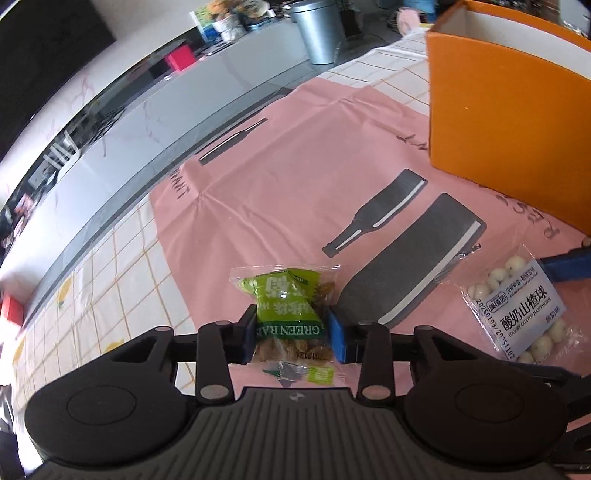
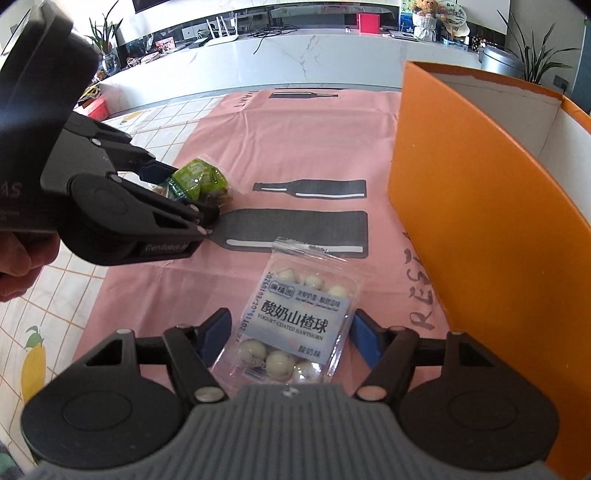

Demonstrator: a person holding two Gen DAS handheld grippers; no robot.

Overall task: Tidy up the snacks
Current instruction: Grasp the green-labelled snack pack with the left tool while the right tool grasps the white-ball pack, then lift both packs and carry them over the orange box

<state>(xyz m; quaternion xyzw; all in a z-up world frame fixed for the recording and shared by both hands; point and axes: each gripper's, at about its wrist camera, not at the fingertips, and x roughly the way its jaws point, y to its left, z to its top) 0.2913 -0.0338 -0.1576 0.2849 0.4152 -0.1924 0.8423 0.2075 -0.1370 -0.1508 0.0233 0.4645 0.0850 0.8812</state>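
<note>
A green raisin packet (image 1: 286, 306) lies on the pink cloth, and my left gripper (image 1: 291, 332) is shut on it, both blue pads pressing its sides. The right wrist view shows the same packet (image 2: 201, 177) in the left gripper (image 2: 184, 195) at the left. A clear packet of yogurt-coated hawthorn balls (image 2: 295, 317) lies flat between the fingers of my right gripper (image 2: 290, 336). That gripper is open, its pads standing beside the packet's edges. In the left wrist view this packet (image 1: 517, 310) lies at the right, with a blue finger of the right gripper (image 1: 565, 264) beside it.
A tall open orange box (image 2: 480, 221) stands to the right of both packets, also the orange box (image 1: 498, 122). The pink cloth (image 2: 303, 140) with dark bottle prints lies over a checked tablecloth (image 2: 59, 306). A marble counter and a metal bin (image 1: 317, 29) stand beyond the table.
</note>
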